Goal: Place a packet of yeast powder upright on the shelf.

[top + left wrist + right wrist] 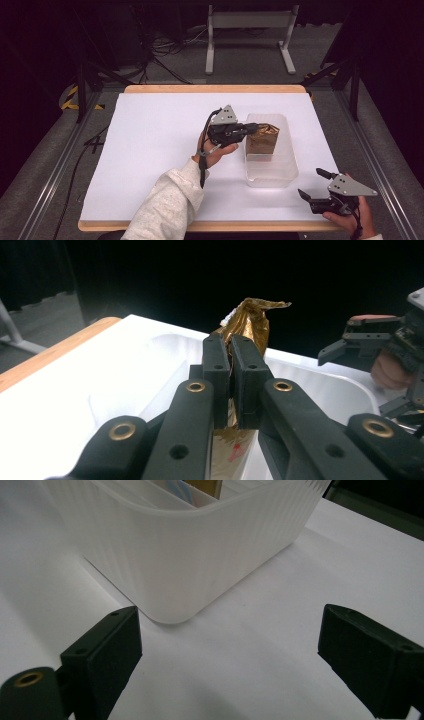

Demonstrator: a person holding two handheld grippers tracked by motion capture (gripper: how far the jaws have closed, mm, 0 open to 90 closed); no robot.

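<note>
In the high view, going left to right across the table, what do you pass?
The left tool shut on the gold bag → the clear plastic tub that the bag stands in → the right tool, jaws open, near the table's right edge.

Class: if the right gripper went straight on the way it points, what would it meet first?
Probably the clear tub: the open right gripper faces its near corner, with bare table between.

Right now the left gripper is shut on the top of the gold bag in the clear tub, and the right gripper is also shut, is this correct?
Not quite: the right gripper is open, its jaws standing wide apart in the right gripper view. The left gripper is indeed shut on the gold bag in the clear tub.
</note>
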